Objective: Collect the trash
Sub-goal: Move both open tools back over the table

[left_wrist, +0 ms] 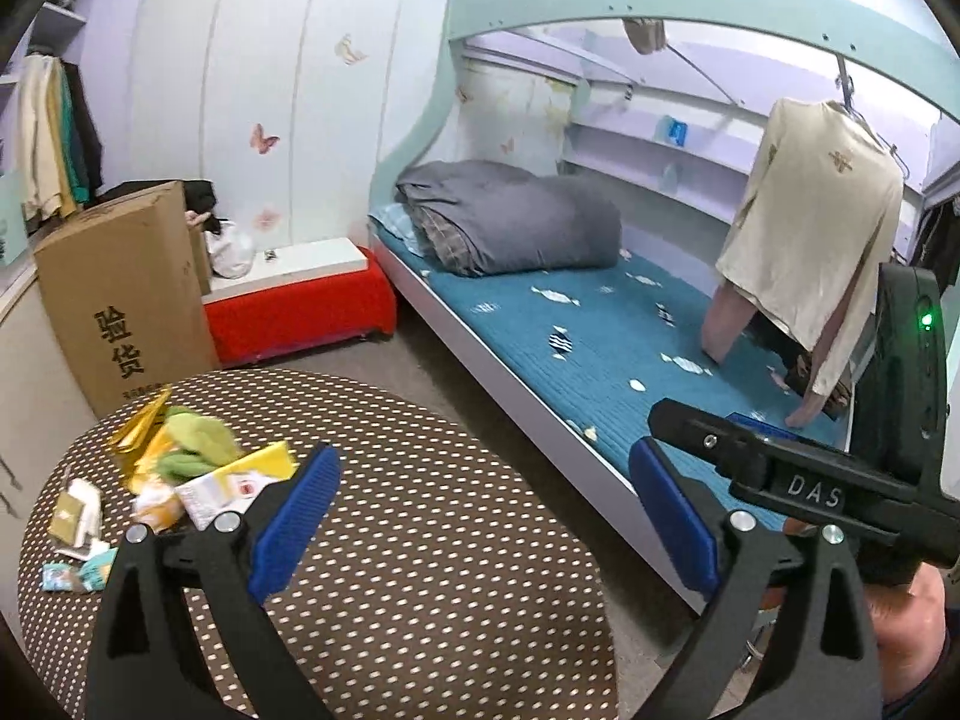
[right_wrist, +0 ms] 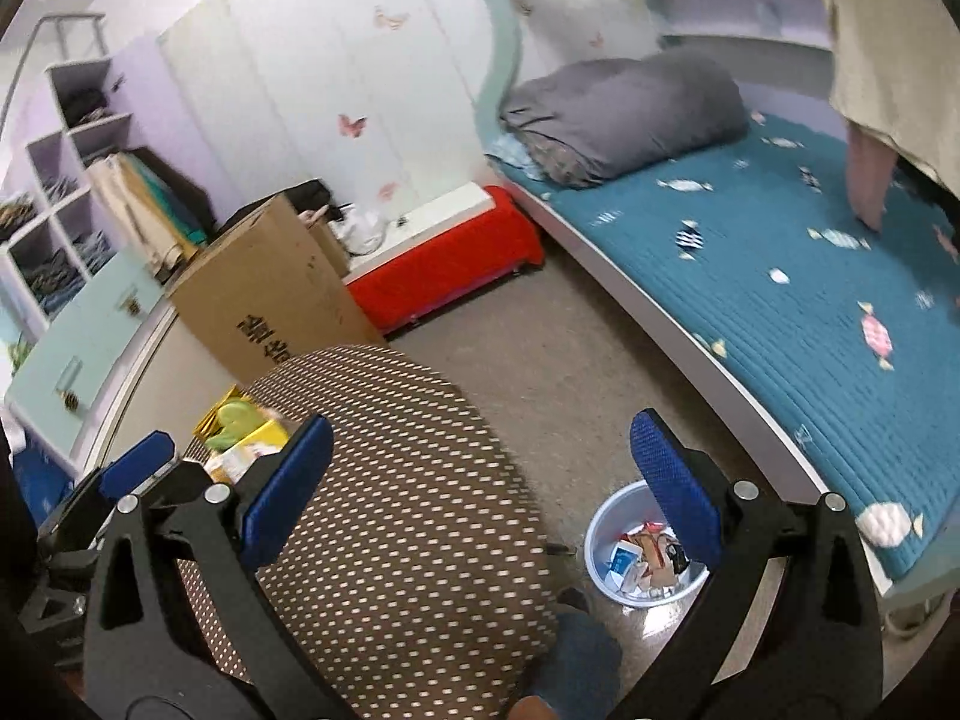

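A small bedroom with pale lilac walls and butterfly stickers holds a round table under a brown cloth with white dots, standing on a grey floor beside a bunk bed.

At the far left of the left wrist view, clothes hang by open shelves. Next comes a tall brown cardboard box with black printed characters, upright just behind the table. On the table's left part lies the trash: a loose pile of wrappers and paper scraps, gold foil, green and yellow packets and white and teal bits, touching one another. Right of the box sits a low red bench with a white top. Further right, the mint-green bunk bed with a teal quilted mattress carries a folded grey duvet, and a cream long-sleeved shirt on a hanger hangs from the upper frame.

The left gripper has its blue-padded jaws spread wide over the table, nothing between them. The right gripper, seen in the right wrist view, also stands wide apart and empty, above the table edge. Near its right finger, on the floor between table and bed, sits a pale blue round plastic bin with scraps already inside.
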`<state>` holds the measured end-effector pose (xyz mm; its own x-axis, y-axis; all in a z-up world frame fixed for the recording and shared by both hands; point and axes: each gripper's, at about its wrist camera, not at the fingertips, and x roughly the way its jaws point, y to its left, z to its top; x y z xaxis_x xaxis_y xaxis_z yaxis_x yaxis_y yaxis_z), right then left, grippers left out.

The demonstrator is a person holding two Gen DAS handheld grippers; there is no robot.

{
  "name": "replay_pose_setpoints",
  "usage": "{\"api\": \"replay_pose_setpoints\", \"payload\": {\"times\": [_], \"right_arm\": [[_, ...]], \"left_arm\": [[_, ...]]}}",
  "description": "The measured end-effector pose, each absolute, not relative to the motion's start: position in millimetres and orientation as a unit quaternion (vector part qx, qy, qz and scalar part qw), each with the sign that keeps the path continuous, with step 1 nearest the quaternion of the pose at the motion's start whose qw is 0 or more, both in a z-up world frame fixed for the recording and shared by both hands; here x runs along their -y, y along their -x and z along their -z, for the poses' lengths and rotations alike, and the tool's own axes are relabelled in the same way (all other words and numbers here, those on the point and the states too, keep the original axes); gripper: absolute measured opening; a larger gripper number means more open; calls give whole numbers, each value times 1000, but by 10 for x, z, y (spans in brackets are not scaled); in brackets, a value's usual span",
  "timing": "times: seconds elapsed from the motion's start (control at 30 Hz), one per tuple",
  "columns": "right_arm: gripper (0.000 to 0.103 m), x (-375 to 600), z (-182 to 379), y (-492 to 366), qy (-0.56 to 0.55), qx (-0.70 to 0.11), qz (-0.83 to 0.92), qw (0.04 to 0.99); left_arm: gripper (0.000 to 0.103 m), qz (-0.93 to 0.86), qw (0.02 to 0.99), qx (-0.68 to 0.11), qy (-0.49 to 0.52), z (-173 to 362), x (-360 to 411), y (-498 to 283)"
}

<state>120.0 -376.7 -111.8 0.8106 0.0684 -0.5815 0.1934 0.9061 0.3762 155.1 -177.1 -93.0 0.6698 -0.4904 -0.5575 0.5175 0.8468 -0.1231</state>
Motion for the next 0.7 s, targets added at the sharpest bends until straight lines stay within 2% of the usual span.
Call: {"api": "replay_pose_setpoints", "payload": {"times": [0.7], "right_arm": [[97, 2526, 1157, -1549, -118, -344, -53, 930]], "left_arm": [[96, 175, 933, -313, 34, 1189, 419, -1515]]}}
